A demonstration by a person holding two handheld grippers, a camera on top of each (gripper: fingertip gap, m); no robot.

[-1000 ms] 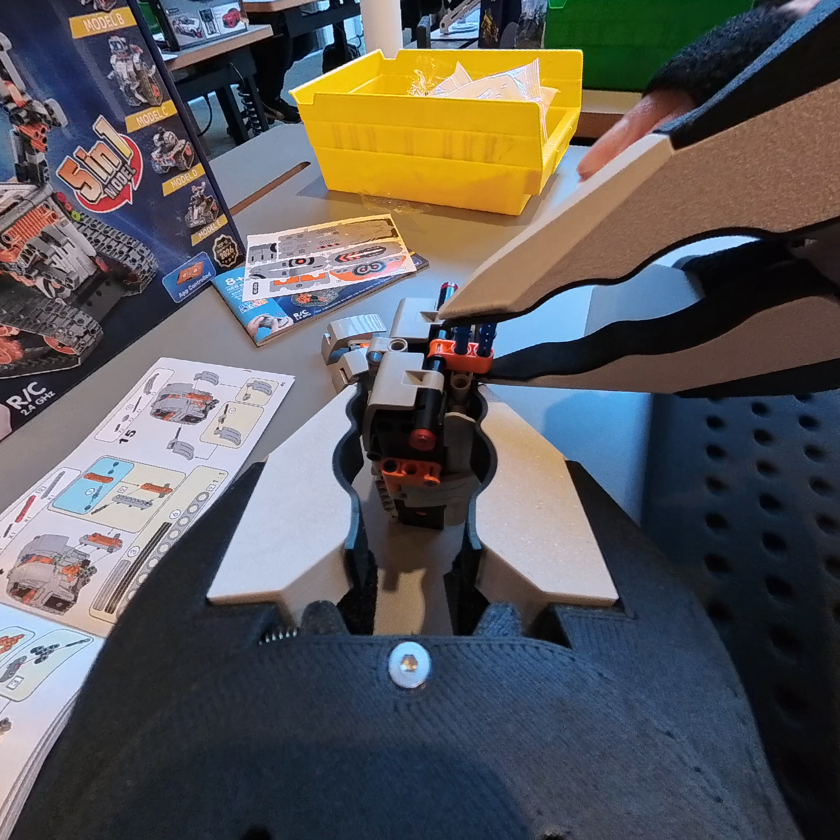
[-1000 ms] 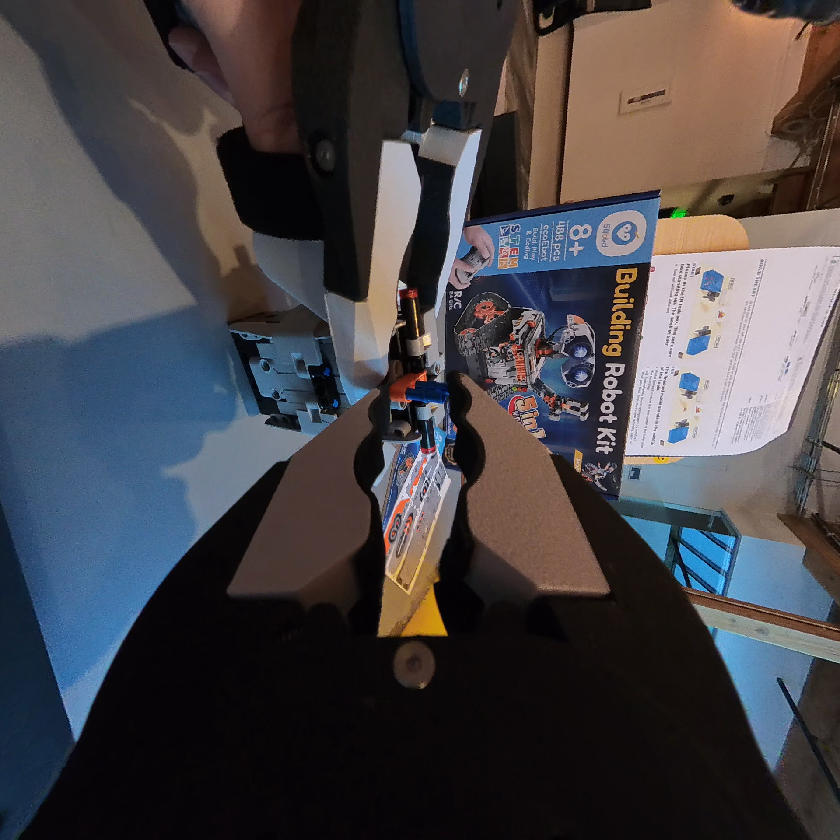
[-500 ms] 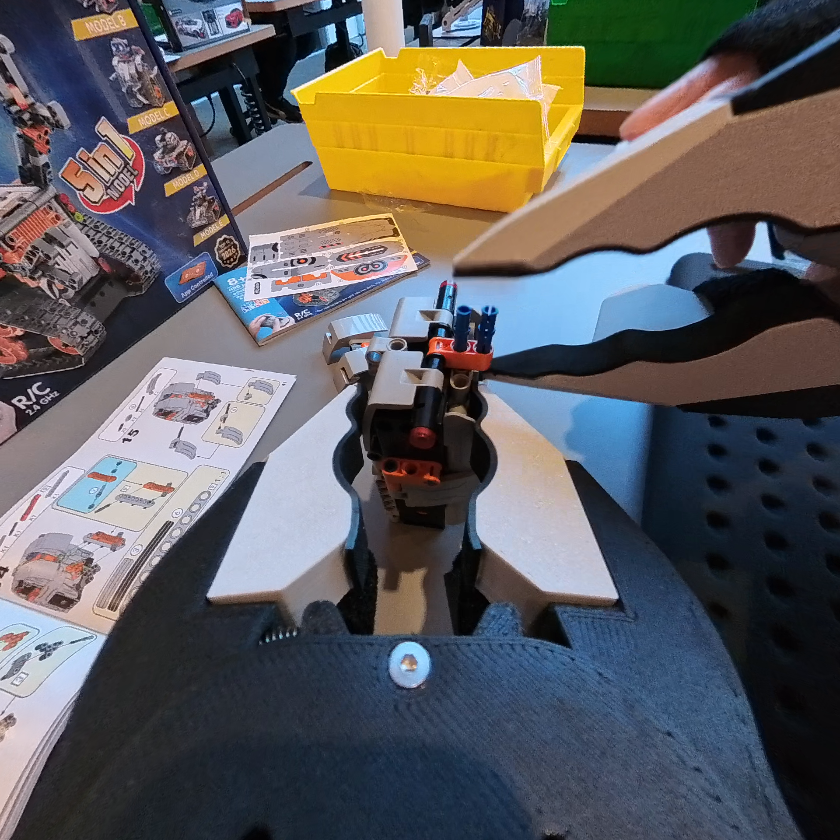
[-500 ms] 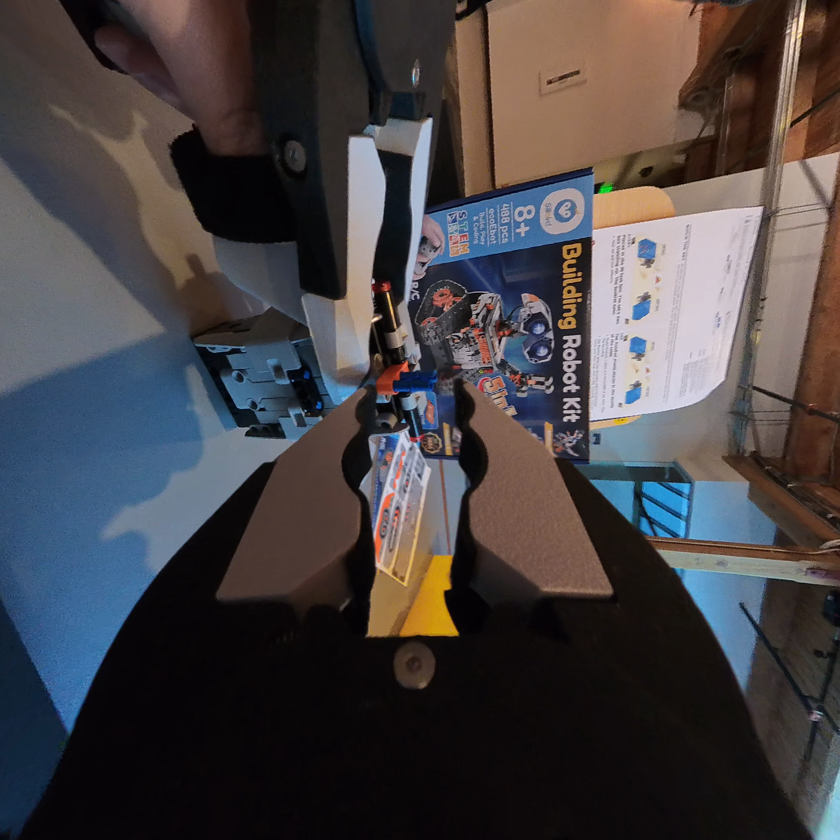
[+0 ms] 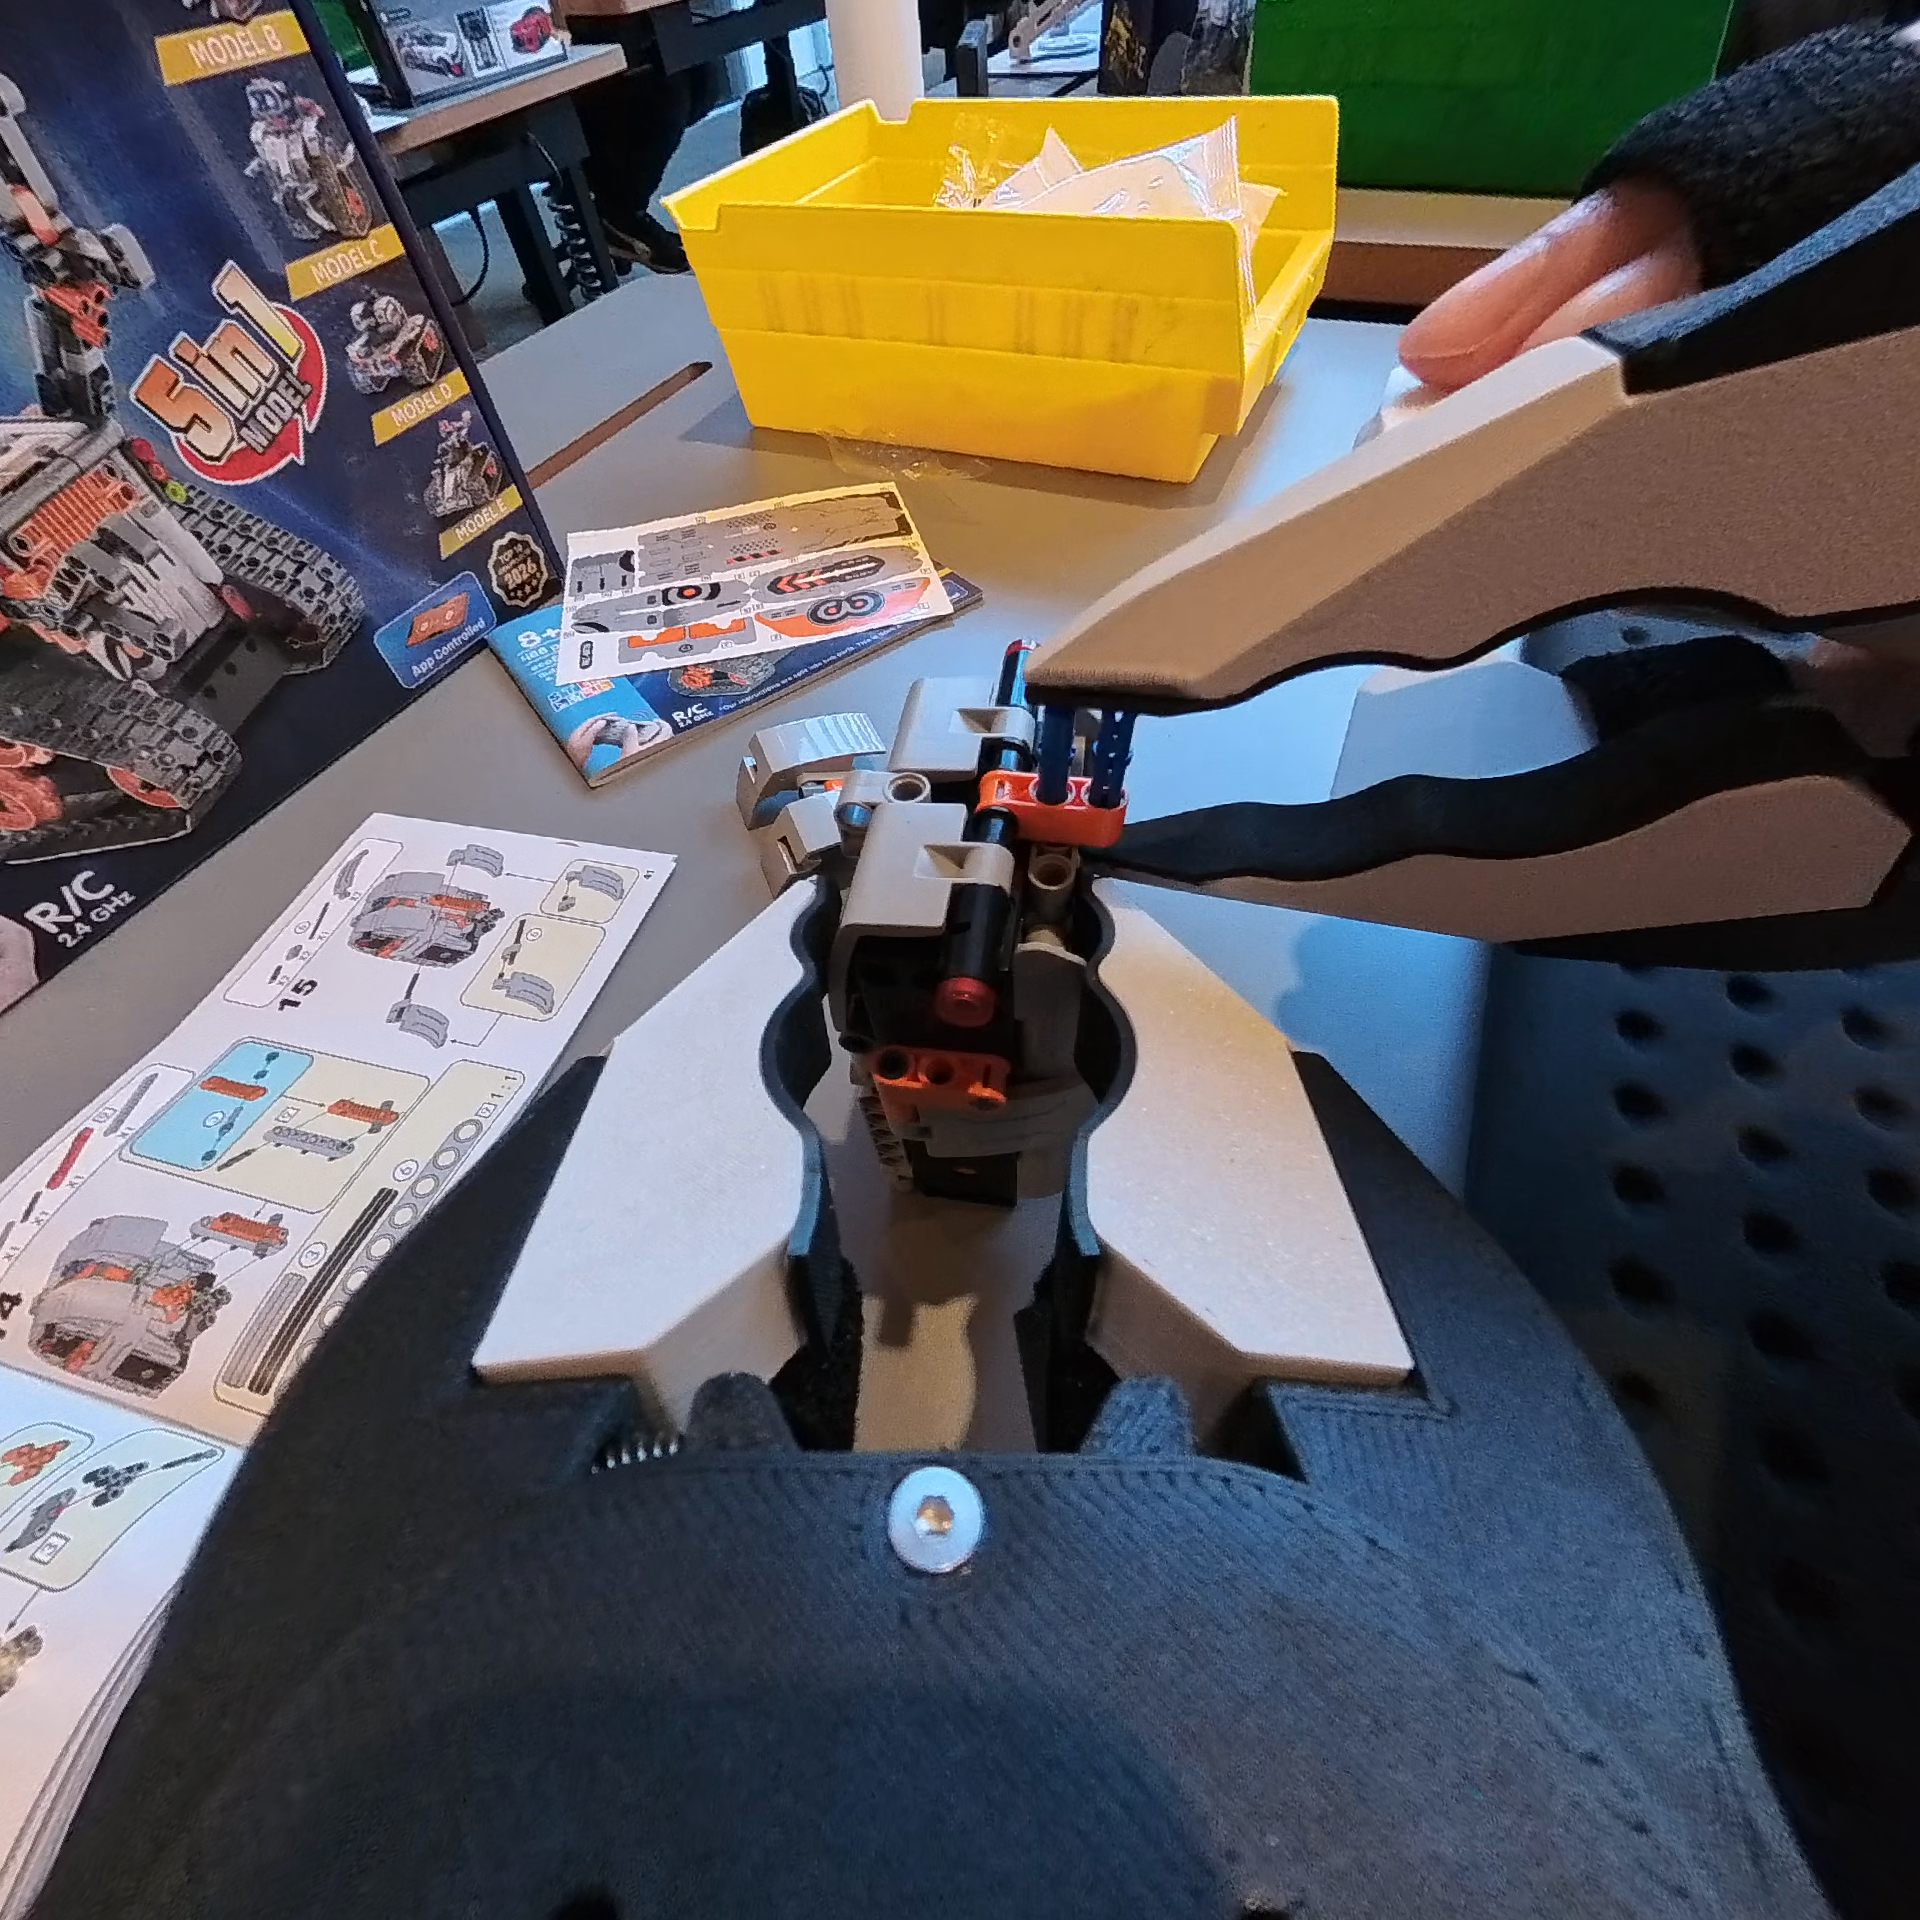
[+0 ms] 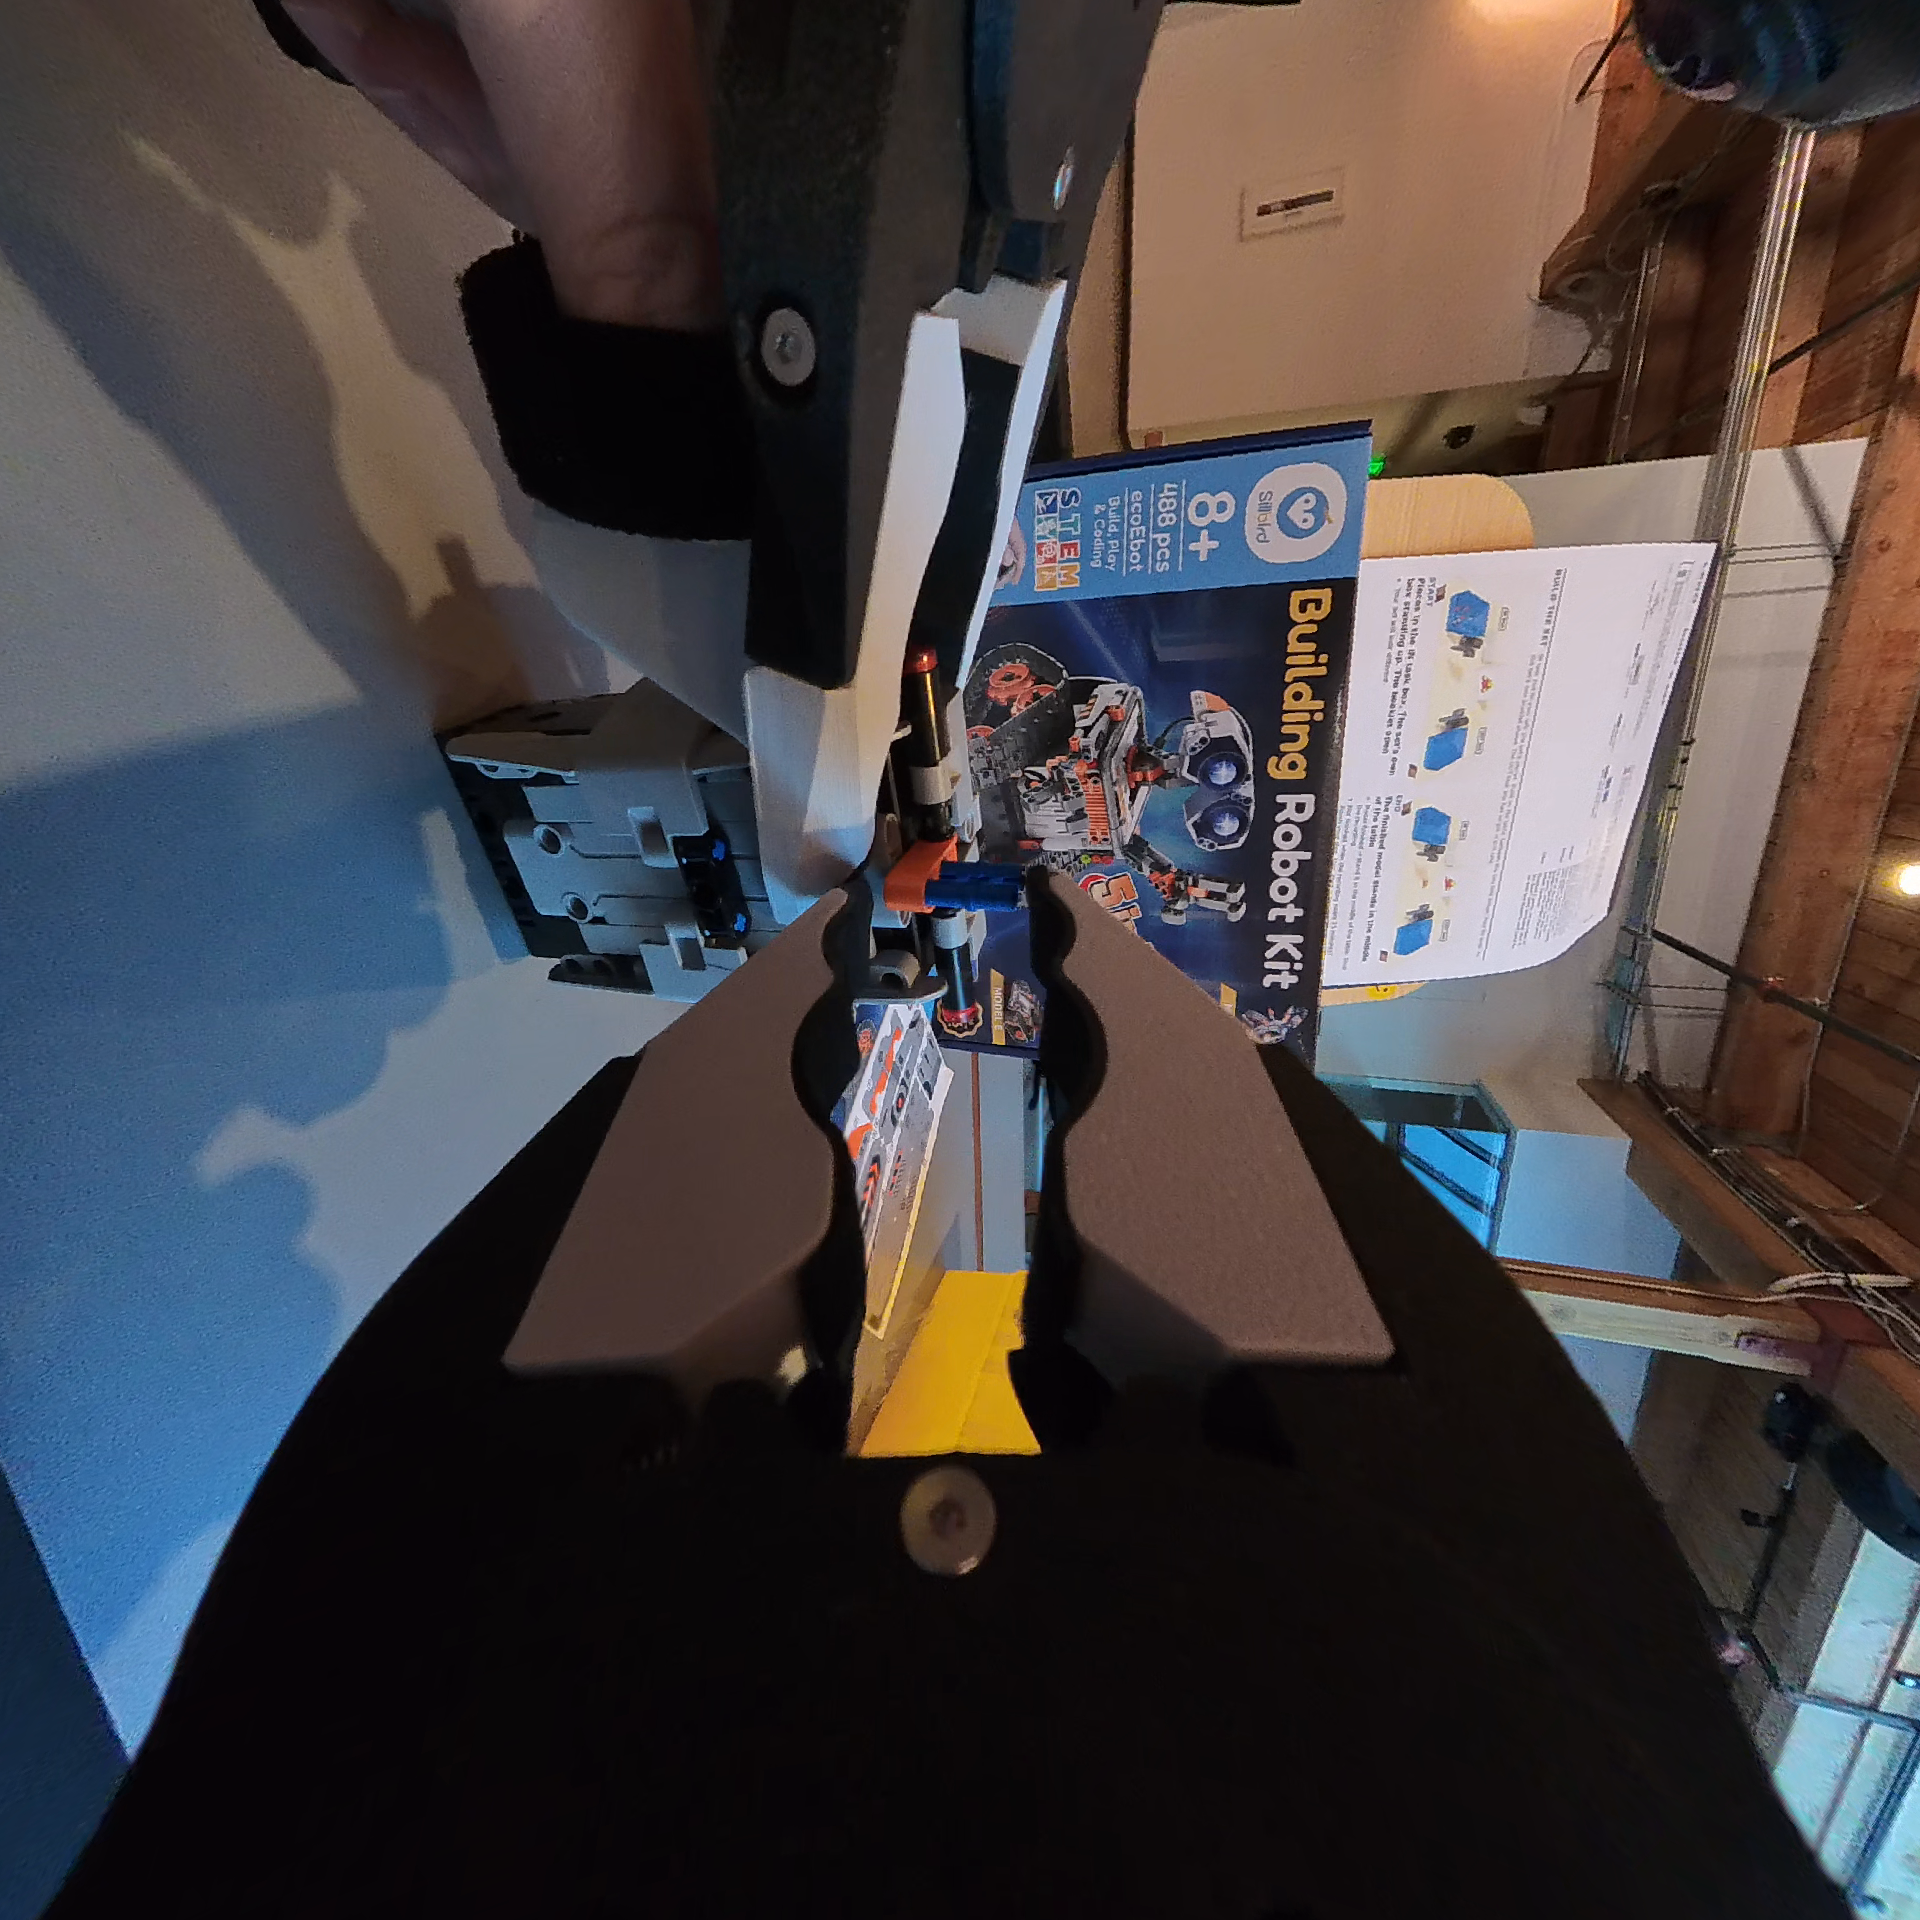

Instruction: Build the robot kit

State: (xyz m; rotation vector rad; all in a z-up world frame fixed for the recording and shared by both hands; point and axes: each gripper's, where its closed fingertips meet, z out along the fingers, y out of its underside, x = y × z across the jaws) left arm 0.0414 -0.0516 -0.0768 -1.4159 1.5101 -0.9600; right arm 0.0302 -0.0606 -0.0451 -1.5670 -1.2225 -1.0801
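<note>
left gripper [image 5: 951, 997] clamping brick assembly [image 5: 935, 935]

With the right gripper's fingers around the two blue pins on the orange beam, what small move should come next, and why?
Probably squeeze the right gripper a little further. Its upper finger rests on the blue pins' tops and its lower finger sits under the orange beam, yet the pins stand tall above the beam. The left gripper clamps the grey brick assembly, bracing it.

We see glossy plastic brick model [image 5: 935, 935], matt worktop [image 5: 499, 748], paper instruction sheets [image 5: 312, 1039], shiny cardboard box [image 5: 208, 416], smooth yellow plastic bin [image 5: 987, 312].
</note>
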